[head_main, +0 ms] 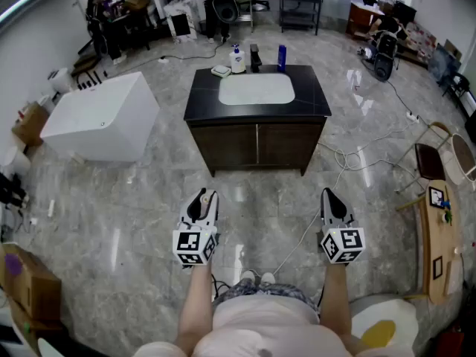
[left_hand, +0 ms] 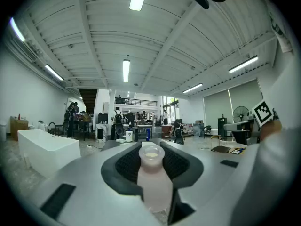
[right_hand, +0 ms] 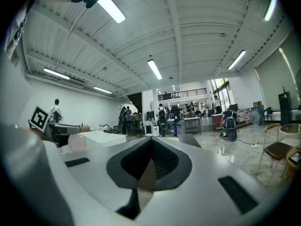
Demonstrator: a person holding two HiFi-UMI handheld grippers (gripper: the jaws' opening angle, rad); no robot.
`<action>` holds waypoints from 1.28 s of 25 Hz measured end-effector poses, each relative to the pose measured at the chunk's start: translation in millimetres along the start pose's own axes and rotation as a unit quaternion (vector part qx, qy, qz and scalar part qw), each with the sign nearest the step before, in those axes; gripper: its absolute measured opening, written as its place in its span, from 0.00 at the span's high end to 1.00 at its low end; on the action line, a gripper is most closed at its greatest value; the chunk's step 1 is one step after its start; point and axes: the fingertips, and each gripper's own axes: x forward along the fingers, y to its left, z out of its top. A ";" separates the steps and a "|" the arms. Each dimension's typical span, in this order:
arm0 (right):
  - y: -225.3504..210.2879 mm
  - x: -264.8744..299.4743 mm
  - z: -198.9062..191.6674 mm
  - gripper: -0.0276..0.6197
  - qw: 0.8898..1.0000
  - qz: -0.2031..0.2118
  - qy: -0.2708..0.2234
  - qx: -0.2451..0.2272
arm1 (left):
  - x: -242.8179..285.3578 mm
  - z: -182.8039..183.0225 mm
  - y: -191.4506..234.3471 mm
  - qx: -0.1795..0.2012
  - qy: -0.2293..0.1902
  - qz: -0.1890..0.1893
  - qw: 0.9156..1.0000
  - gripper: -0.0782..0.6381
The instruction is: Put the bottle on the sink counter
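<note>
A pale pink bottle (left_hand: 153, 182) with a wide cap stands upright between the jaws of my left gripper (left_hand: 153, 150), which is shut on it. From the head view the left gripper (head_main: 201, 203) hangs over the marble floor, well short of the sink counter (head_main: 312, 101), a black-topped dark cabinet with a white basin (head_main: 256, 89). My right gripper (head_main: 330, 201) is level with it to the right. In the right gripper view its jaws (right_hand: 151, 142) meet at the tip with nothing between them, and the bottle's cap (right_hand: 77, 142) shows at the left.
A soap dispenser (head_main: 237, 58), a black tap (head_main: 255, 56) and a blue bottle (head_main: 282, 56) stand at the counter's back edge. A white bathtub (head_main: 100, 117) lies to the left. Cables (head_main: 349, 158) trail over the floor at the right, by a wooden table (head_main: 439, 233).
</note>
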 end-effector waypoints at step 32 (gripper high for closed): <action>20.9 69.9 -9.2 0.93 1.000 -0.020 -0.003 0.004 | 59.9 -5.5 45.1 -0.004 -0.008 -0.044 0.999 0.70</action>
